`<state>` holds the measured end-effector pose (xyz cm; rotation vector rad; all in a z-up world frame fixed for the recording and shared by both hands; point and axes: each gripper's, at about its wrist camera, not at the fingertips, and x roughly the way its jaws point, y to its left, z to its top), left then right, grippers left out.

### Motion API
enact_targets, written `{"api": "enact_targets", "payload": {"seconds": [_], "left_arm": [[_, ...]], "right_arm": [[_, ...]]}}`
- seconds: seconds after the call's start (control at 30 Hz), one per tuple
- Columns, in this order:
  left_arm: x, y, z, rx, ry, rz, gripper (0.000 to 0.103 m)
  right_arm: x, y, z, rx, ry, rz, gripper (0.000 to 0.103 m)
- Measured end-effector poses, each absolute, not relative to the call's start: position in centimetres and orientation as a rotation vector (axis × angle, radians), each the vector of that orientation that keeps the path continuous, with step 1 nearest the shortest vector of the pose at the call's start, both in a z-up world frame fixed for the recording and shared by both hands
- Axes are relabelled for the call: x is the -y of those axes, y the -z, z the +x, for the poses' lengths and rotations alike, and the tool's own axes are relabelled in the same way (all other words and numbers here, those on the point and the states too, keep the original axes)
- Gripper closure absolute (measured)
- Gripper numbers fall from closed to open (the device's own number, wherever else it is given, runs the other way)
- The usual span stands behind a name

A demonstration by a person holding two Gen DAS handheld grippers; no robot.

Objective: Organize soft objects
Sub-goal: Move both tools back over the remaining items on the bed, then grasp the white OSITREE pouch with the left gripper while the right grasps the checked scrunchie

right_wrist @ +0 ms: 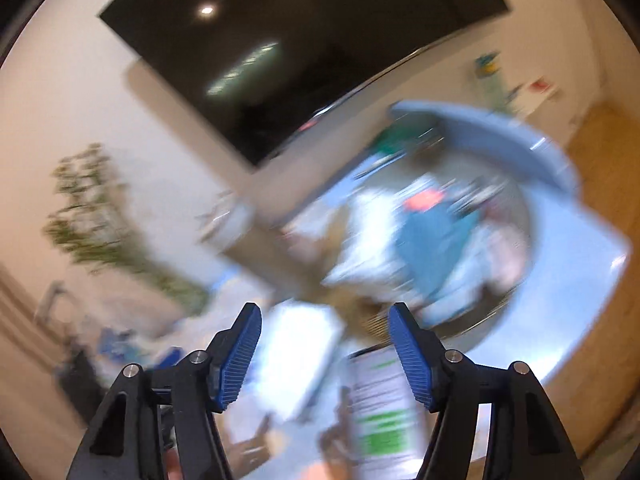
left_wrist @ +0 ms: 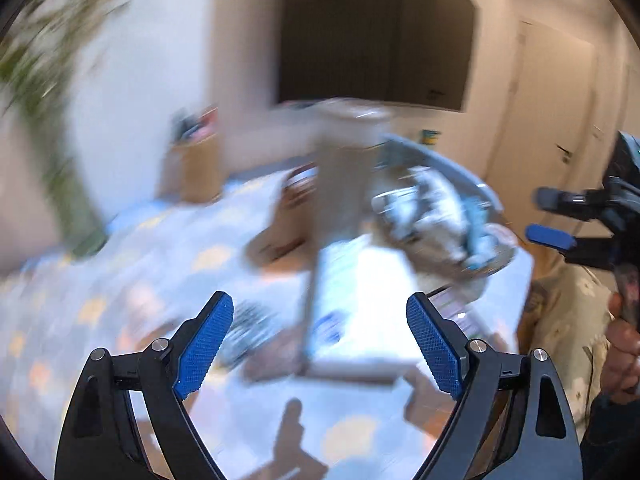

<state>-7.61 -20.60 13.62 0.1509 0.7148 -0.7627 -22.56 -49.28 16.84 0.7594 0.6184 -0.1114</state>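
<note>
Hovering above a table (left_wrist: 132, 264) draped in a pale blue cloth with soft yellow and pink blotches, the left gripper (left_wrist: 320, 344) stands with its blue-padded jaws spread wide and nothing between them. Both views are badly smeared by motion (fine detail is lost). Beyond the left gripper lies a flat white package (left_wrist: 360, 304), and farther back sits a round blue-rimmed tub (left_wrist: 448, 160) heaped with soft objects (left_wrist: 432, 216) in white, grey and teal; what each piece is cannot be told. A tall brown cardboard shape (left_wrist: 344, 168) rises just beside the tub. At the right edge of the left wrist view the right gripper (left_wrist: 554, 218) shows from the side, gripped by a person's hand (left_wrist: 624, 348), its two fingers apart. The right wrist view confirms this: the right gripper's jaws stand moderately open and empty, over a white sheet with green print (right_wrist: 380, 408). The heaped tub lies ahead of them on the table. A dark wall screen (right_wrist: 304, 48) hangs behind, and a leafy plant (right_wrist: 96, 216) stands at the left.
</note>
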Motion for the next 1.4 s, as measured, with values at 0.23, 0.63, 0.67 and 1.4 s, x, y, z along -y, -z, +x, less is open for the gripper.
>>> {"api": "enact_targets", "payload": {"seconds": [0.23,0.63,0.67,1.4], "left_arm": [[9.1,-10.9,-3.6,-0.788,0.536,0.076,0.016],[0.3,-4.9,0.8,-0.929,0.421,-0.045,0.016],[0.2,-4.1,1.0,-0.957,0.410,-0.048,0.017],[16.4,-3.9,11.3,-1.155,0.549,-0.030,0.019]], "right_arm": [[42.1,-15.3,-18.4,-0.612,-0.164,0.856,0.038],[28.0,-12.8,-9.1,-0.841,-0.208,0.526,0.038],[27.5,-12.6,-8.8,-0.857,-0.193,0.494,0.038],[25.7,-4.9,1.2,-1.290,-0.152,-0.261,0.022]]}}
